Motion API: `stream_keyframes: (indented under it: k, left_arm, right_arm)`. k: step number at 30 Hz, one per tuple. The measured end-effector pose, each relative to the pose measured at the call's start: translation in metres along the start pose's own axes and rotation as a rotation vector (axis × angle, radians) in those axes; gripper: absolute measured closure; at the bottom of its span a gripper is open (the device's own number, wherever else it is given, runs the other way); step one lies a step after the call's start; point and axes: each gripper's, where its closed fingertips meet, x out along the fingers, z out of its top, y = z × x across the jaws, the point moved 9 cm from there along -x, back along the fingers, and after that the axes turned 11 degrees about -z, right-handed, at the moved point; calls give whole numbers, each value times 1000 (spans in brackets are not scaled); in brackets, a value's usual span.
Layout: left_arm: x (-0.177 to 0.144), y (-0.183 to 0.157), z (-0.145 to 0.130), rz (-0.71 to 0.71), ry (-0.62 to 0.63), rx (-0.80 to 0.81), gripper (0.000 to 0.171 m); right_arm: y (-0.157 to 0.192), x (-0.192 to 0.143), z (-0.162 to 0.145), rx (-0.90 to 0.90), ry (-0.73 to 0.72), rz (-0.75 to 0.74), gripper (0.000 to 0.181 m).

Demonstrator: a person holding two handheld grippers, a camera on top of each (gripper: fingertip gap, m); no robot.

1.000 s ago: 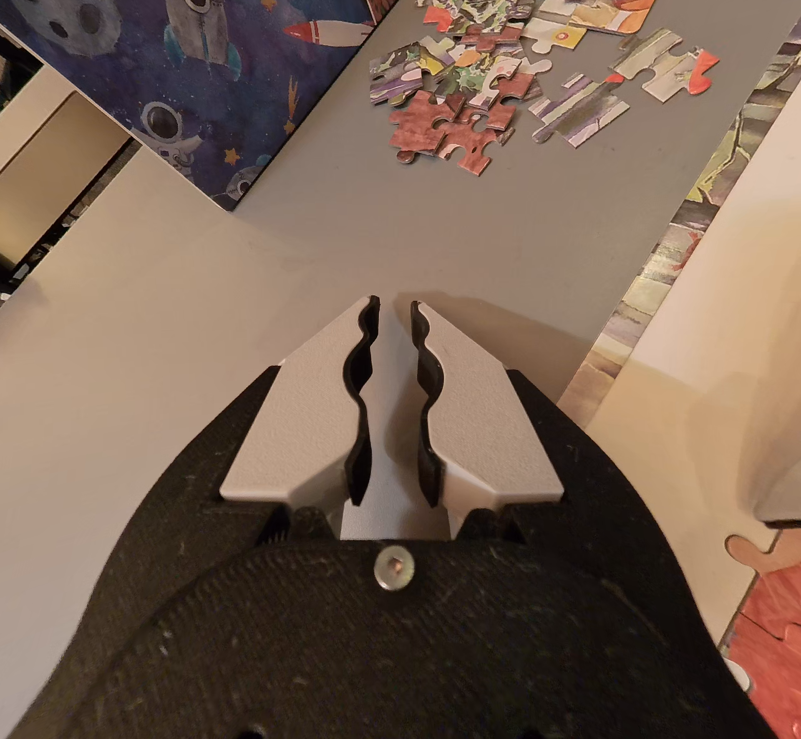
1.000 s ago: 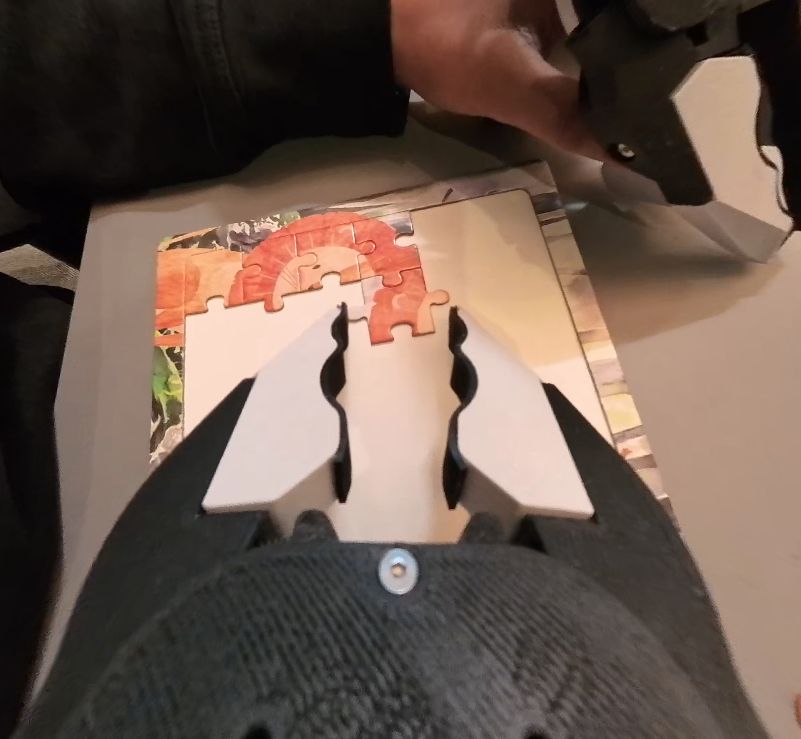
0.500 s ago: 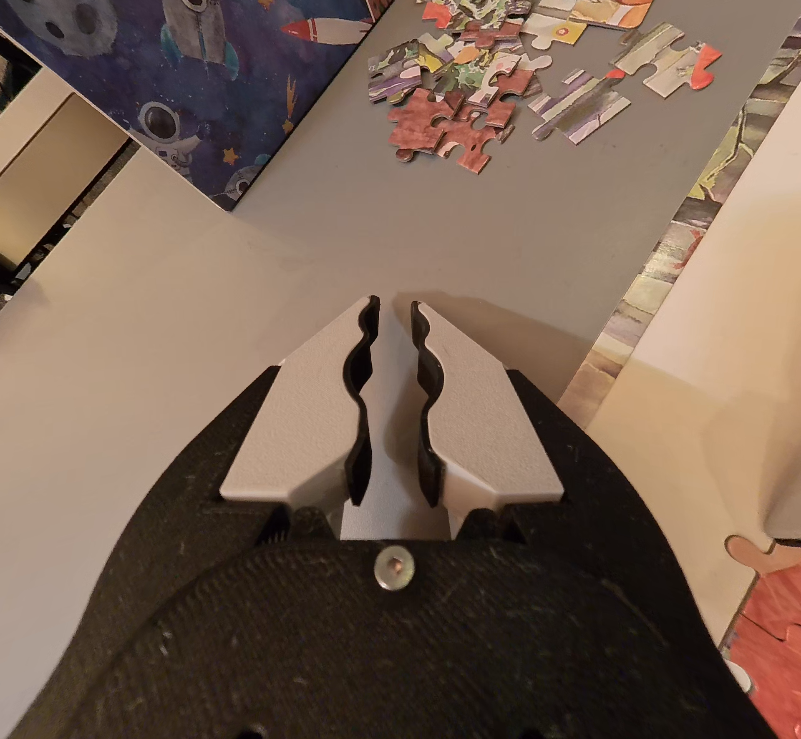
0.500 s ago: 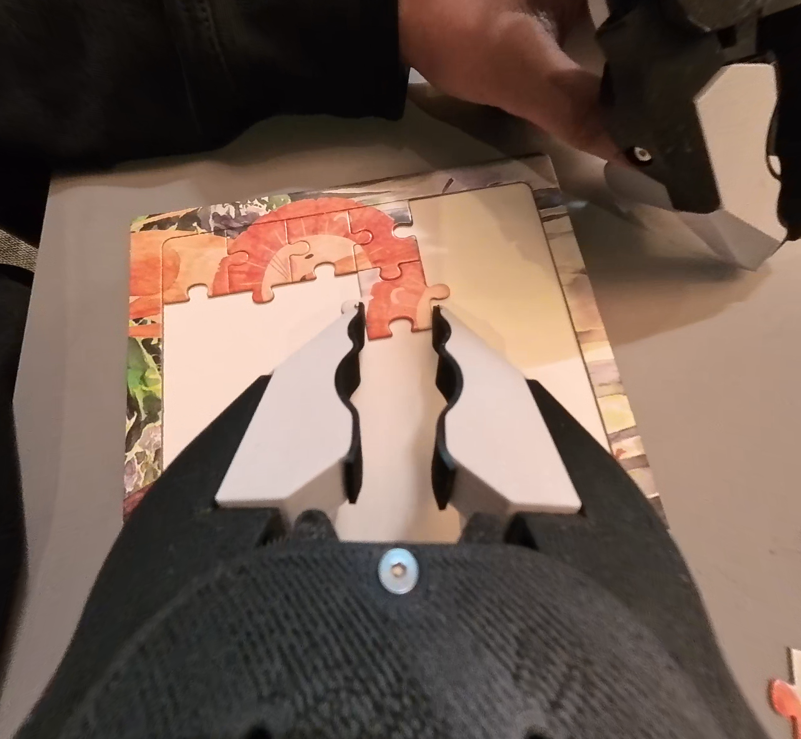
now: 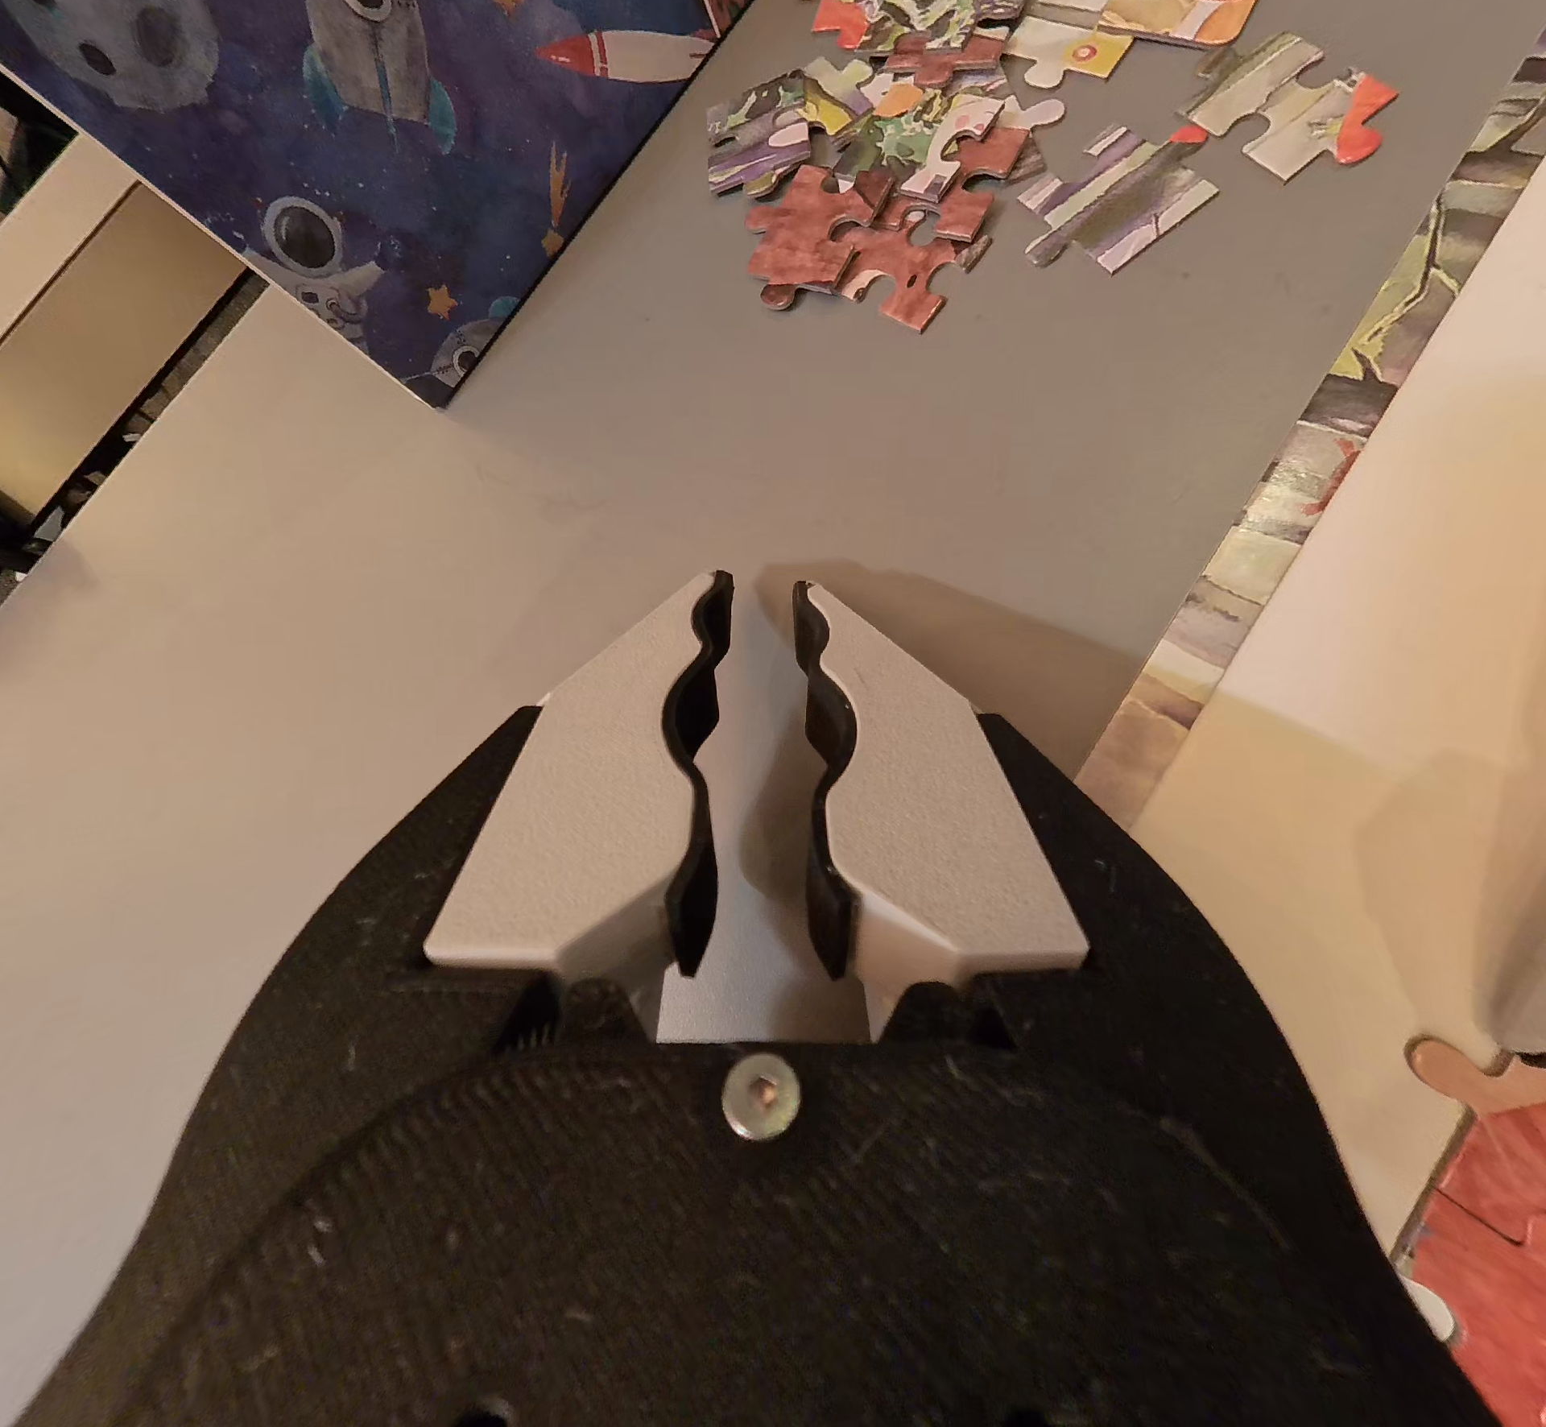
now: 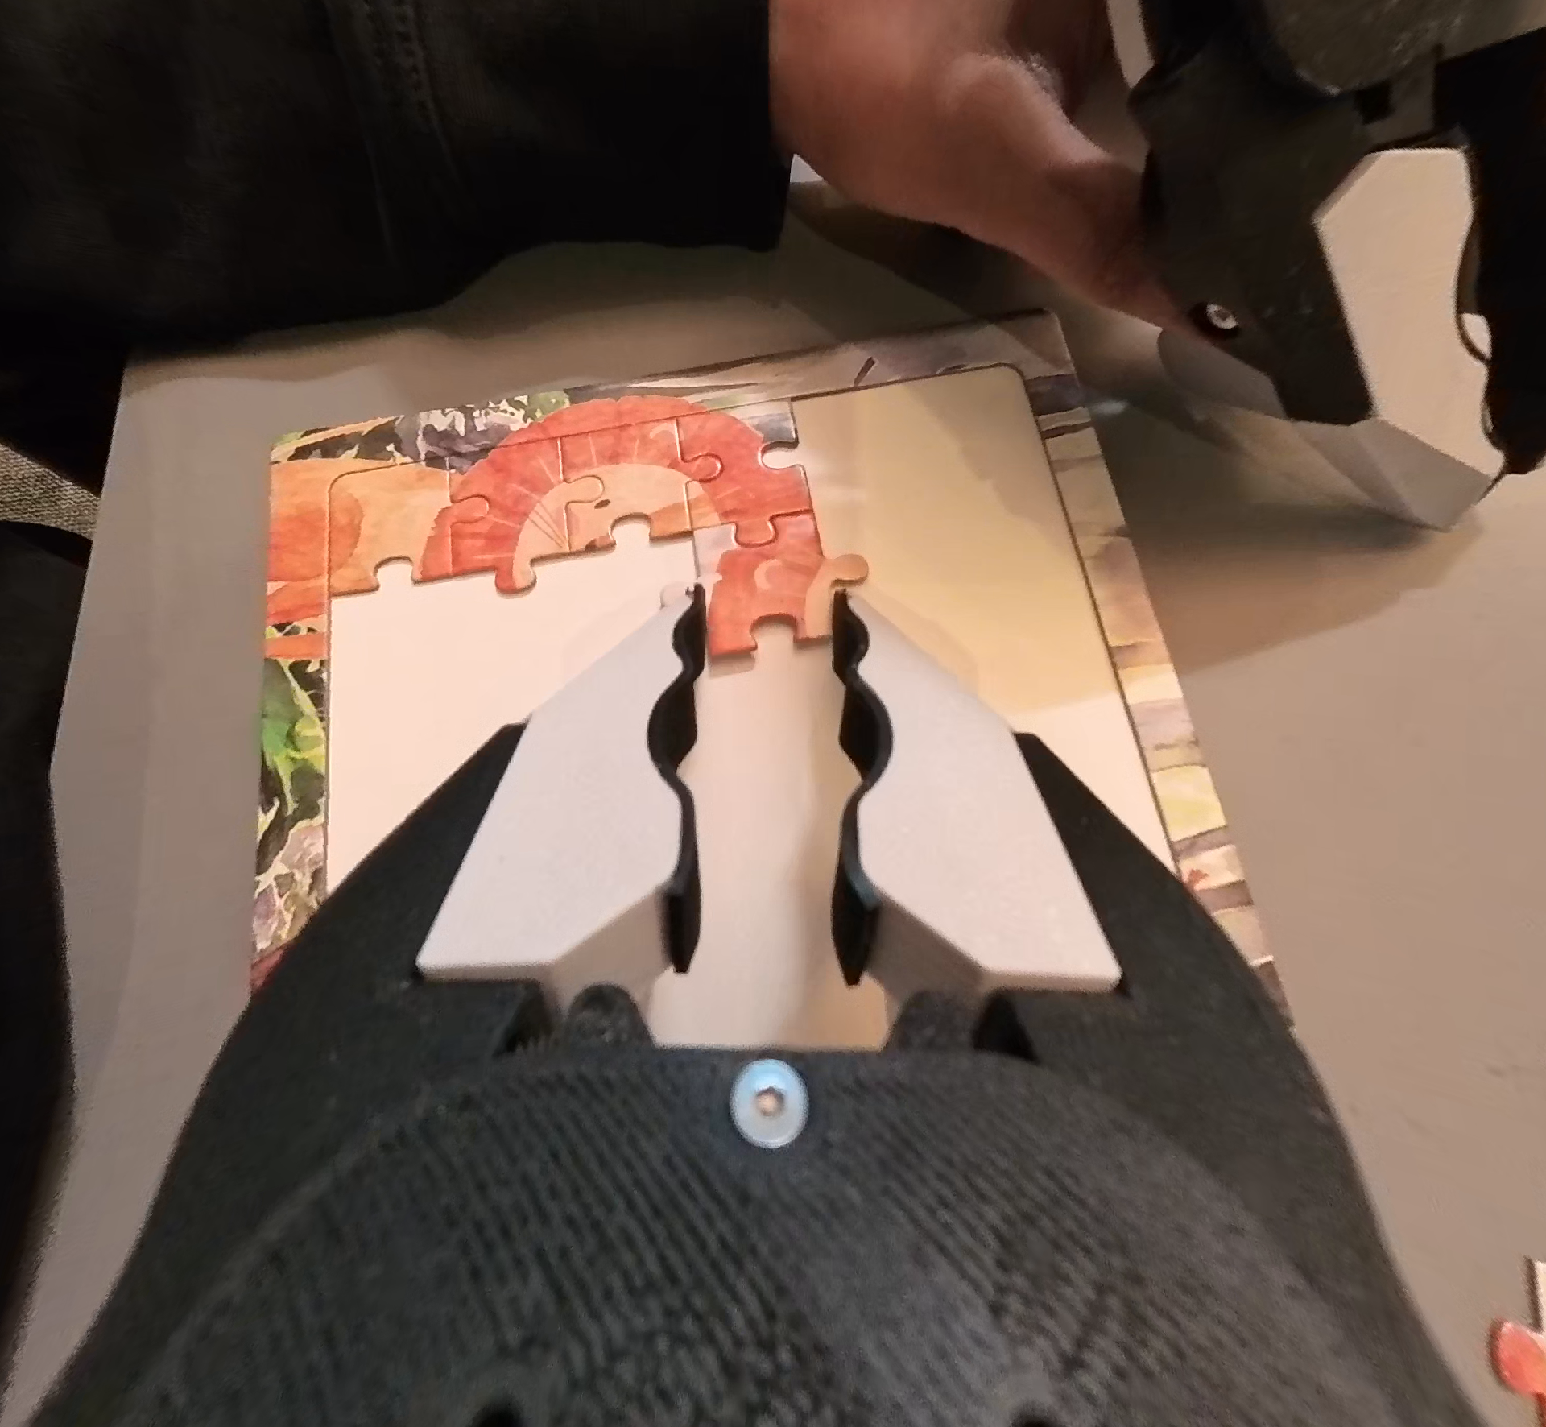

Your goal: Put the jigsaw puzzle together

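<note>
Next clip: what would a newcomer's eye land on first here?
The red fan-shaped arch of joined pieces in the puzzle tray, with the right gripper straddling the lowest red piece. Next, the loose pieces heaped on the grey table ahead of the left gripper, beside a space-themed board.

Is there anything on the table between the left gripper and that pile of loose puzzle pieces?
Nothing visible. Bare grey table lies between the left gripper and the loose puzzle pieces; the space-themed board sits off to the left.

Loose pieces (image 5: 962,123) on table (image 5: 669,425) left of puzzle tray (image 6: 1079,550), joined pieces (image 6: 636,483) in tray's far corner
</note>
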Motion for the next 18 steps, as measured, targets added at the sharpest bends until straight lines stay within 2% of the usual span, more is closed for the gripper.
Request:
stream_keyframes:
  k: [11,14,18]
  left_arm:
    - [0,0,0,1,1,1,158]
    - [-1,0,0,0,-3,0,158]
    - [-9,6,1,-20,-81,-53,158]
  right_arm:
    - [-1,-1,1,0,-10,-4,153]
    - [1,0,0,-11,-6,-3,158]
    - [2,0,1,-17,-6,-9,153]
